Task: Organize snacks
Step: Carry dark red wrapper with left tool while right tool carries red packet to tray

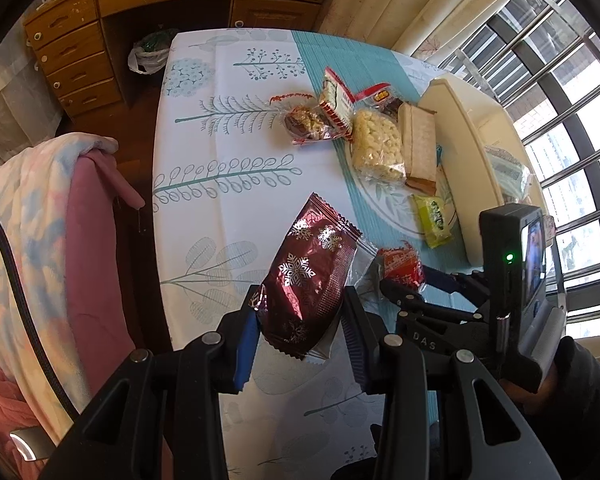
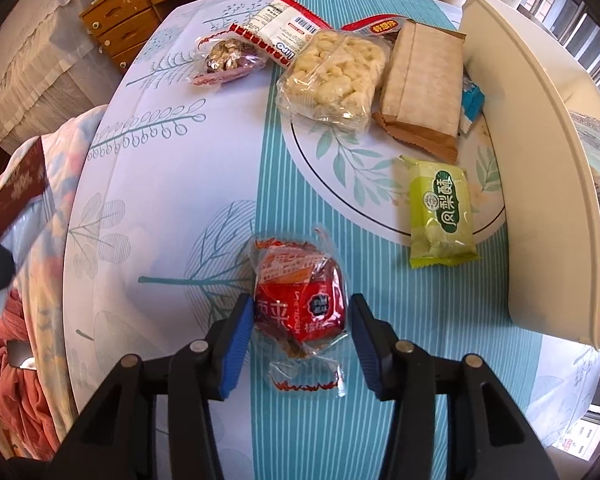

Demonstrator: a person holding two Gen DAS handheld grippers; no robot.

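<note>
The bench (image 2: pixel 172 184), under its leaf-print cloth with a teal striped runner, carries the whole spread, and the big cream bin (image 2: pixel 540 184) stands open along its right side, likely the place the snacks are headed. Between the loose packets and the bin lies a round plate (image 2: pixel 340 168), half buried: a clear bag of puffed rice cake (image 2: pixel 332 76) and a brown wafer pack (image 2: pixel 420 84) sit on it, and a green pineapple cake (image 2: pixel 440 212) hangs over its rim, right on the path to the bin. Further back a white and red biscuit packet (image 2: pixel 284 28) leans over a nut cluster in clear wrap (image 2: pixel 228 60).

Left tongs (image 1: pixel 300 334) are clamped tight on the dark red snowflake packet (image 1: pixel 308 276), gripped at its lower end and lifted clear of the cloth, so it is ready to carry. Right tongs (image 2: pixel 298 344) point down over the small red snack (image 2: pixel 300 308) on the runner, jaws standing partly open either side, left pad about touching the wrapper, right pad apart, so no grip yet, I'd say. Its crinkly loose film could slip or catch
</note>
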